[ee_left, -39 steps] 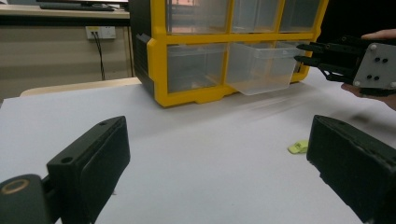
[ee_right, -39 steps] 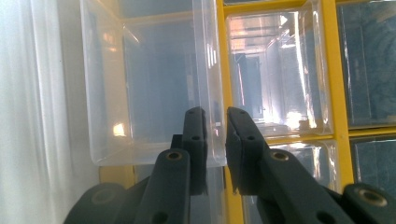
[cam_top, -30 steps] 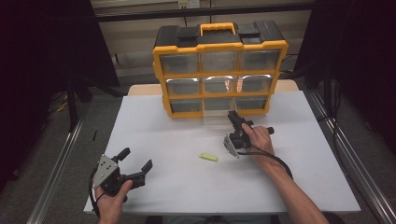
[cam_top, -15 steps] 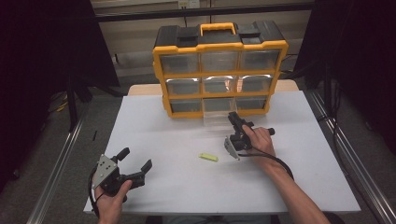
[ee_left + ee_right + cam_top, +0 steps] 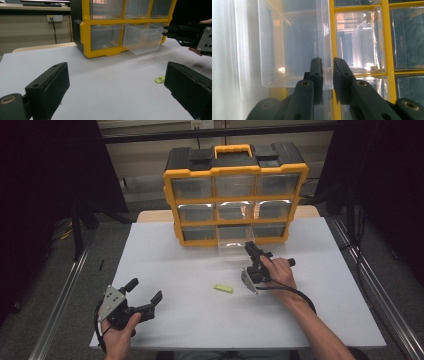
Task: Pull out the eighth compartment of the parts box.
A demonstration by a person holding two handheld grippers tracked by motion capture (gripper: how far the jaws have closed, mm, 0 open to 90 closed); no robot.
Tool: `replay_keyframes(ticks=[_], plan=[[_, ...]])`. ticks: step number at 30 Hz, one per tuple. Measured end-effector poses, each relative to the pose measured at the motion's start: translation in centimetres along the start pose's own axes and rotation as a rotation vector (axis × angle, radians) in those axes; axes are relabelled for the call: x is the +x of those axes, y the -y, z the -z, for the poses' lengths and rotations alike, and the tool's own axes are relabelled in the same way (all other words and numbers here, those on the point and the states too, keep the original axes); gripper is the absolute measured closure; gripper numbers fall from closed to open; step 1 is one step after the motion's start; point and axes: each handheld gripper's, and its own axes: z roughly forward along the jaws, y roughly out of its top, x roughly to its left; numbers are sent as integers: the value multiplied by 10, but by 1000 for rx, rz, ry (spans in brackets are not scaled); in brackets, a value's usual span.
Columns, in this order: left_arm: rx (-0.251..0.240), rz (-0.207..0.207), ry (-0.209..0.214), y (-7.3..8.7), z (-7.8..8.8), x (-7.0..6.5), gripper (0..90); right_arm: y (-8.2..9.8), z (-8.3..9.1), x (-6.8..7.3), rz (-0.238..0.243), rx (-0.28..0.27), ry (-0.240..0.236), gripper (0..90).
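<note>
Clear plastic drawer (image 5: 234,246) pulled toward near side of tabletop (image 5: 175,270), long axis near-far, right hand-held gripper (image 5: 251,250) clamping its front wall, left hand-held gripper (image 5: 145,290) open, no readable writing.

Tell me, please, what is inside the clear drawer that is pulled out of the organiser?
Nothing shows inside the clear drawer; its see-through walls look empty. The right gripper pinches its front wall, hiding a small strip.

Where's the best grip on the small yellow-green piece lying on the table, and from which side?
It looks best taken across its short width, from straight above. The yellow-green piece lies flat and elongated on the white table, apart from everything, so a level approach would likely just push it. The open left gripper is free; the right gripper pinches the clear drawer.
</note>
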Motion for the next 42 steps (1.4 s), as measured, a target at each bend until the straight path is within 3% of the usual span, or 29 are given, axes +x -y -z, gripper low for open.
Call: replay_keyframes(ticks=[13,27,37,40,41,42], plan=[[4,7,16,1,-3,-1,61,-1,2,0,12,-12,-2,790],[1,1,3,0,0,0,61,-3,6,0,16,-15,-3,788],[1,-3,1,0,0,0,61,-4,7,0,-43,-4,-10,757],[-3,4,1,0,0,0,61,-4,6,-1,-101,1,-12,713],[-3,3,2,0,0,0,61,-3,7,-3,-149,6,-12,679],[-1,2,1,0,0,0,61,-3,7,-3,-149,6,-12,679]])
